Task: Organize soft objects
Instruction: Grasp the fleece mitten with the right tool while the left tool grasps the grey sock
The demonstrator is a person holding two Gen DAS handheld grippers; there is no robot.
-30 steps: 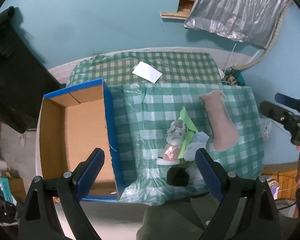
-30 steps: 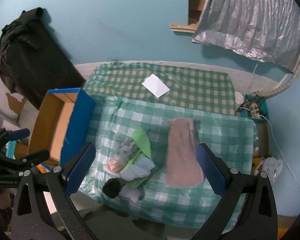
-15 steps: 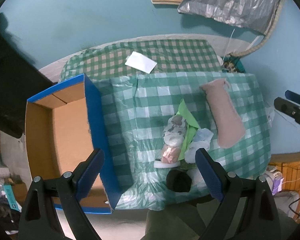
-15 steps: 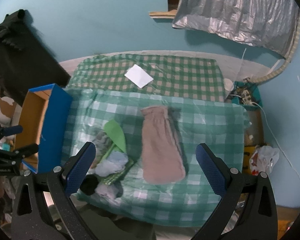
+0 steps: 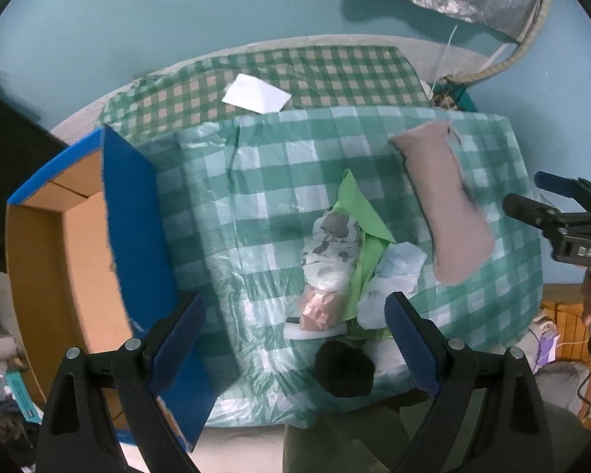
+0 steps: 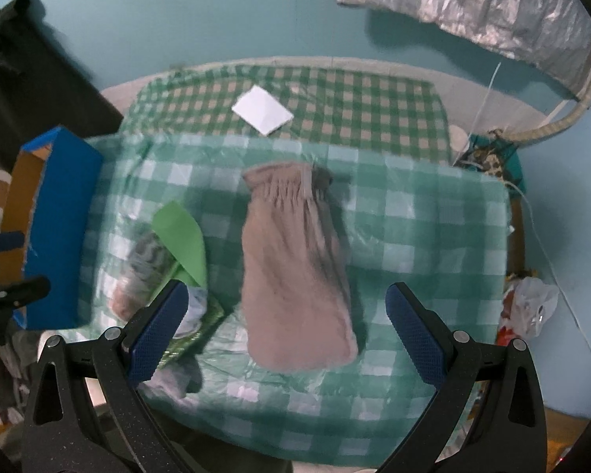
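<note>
While both tools are hanging above the table, nothing is being gripped yet.

Box: the open cardboard box with blue outer walls (image 5: 134,213) is sitting at the left edge of the green-checked, plastic-covered table (image 5: 264,181), showing nothing inside.

Left gripper: the left gripper (image 5: 293,349) is hovering with its blue-padded jaws spread wide and holding nothing, above the near end of the pile.

Pile: the heap of small soft pieces (image 5: 335,260), a grey-and-white camouflage roll, a bright green sheet, pale blue cloth, a pinkish wad and a dark round lump, is lying mid-table, crumpled and limp.

Pouch: the long dusty-pink fleece pouch with a gathered neck (image 6: 295,264) is lying flat, right of the pile and apart from it.

Key relation: the pouch's long axis is running straight away from the right gripper (image 6: 287,327), its rounded closed end nearest and centred between the jaws.

Right gripper: it is gaping fully and carrying nothing; it is likely the nearer tool for the pouch.
</note>
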